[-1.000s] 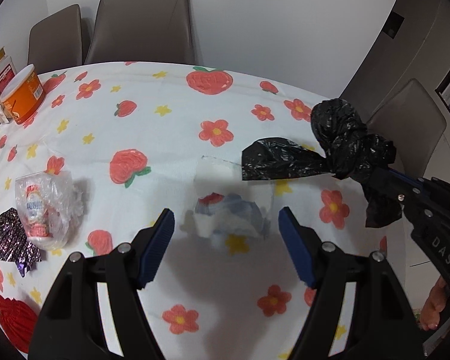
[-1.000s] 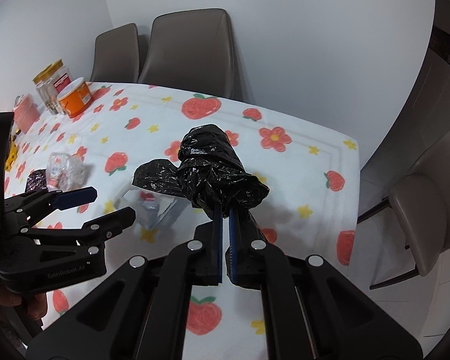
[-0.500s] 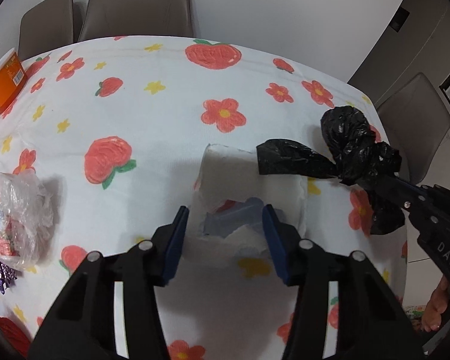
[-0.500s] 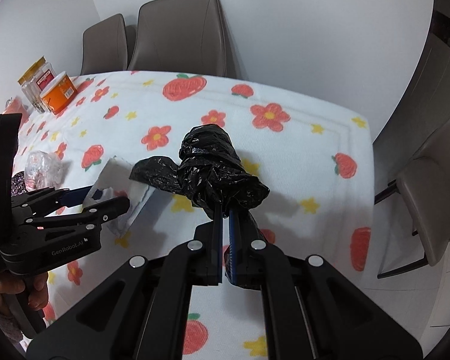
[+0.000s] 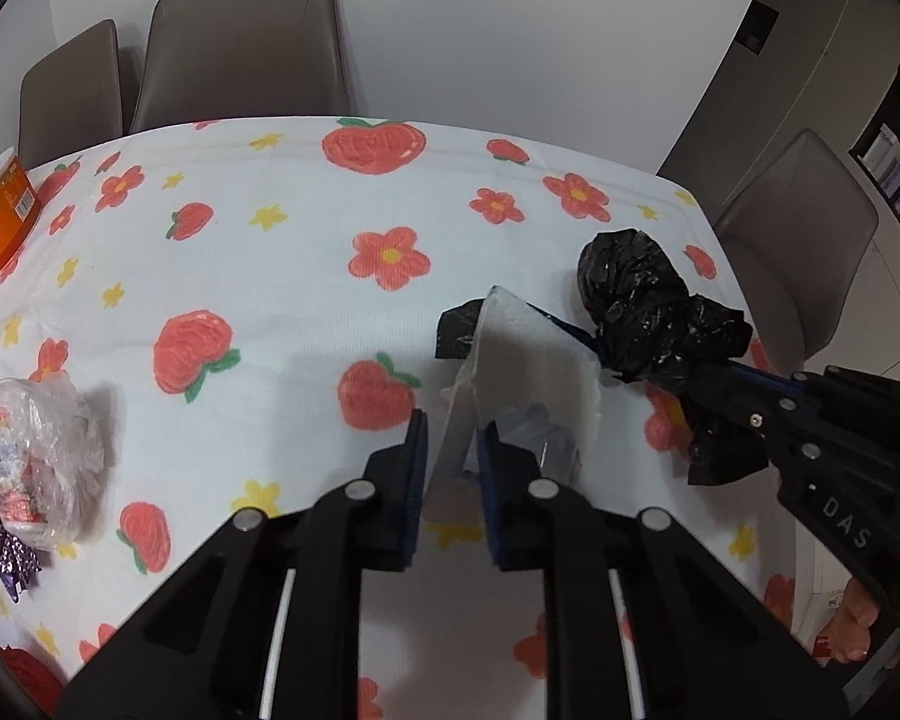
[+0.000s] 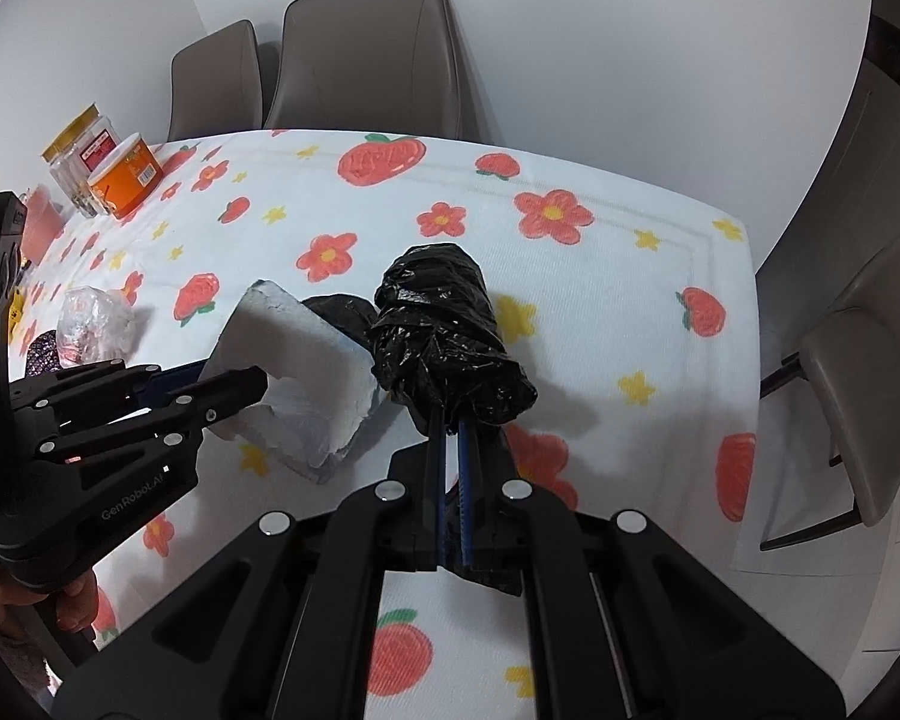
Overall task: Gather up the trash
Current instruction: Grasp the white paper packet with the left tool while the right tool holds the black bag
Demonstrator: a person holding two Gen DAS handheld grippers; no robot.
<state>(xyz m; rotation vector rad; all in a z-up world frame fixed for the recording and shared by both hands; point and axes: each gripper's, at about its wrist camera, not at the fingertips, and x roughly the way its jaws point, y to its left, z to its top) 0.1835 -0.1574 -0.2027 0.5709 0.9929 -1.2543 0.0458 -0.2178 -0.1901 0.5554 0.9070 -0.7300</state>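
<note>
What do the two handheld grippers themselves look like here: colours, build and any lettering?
Both are matte black plastic with angular linkage arms joined by round silver pivot pins. The left gripper has dark blue pads lining its fingers and, in the right wrist view, pale "GenRobot.AI" lettering on its body. The right gripper has thin blue-edged fingers; the left wrist view shows "DAS" on its side. No cables or sleeves show.

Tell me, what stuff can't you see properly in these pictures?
- White wrapper: its contents are hidden by its own folds and the closing left gripper, left wrist view.
- Black trash bag: bunched up in the shut right gripper; its inside cannot be seen.
- Orange tub: cut off by the left wrist view's edge.
- Jar labels: too small to read, right wrist view.
</note>
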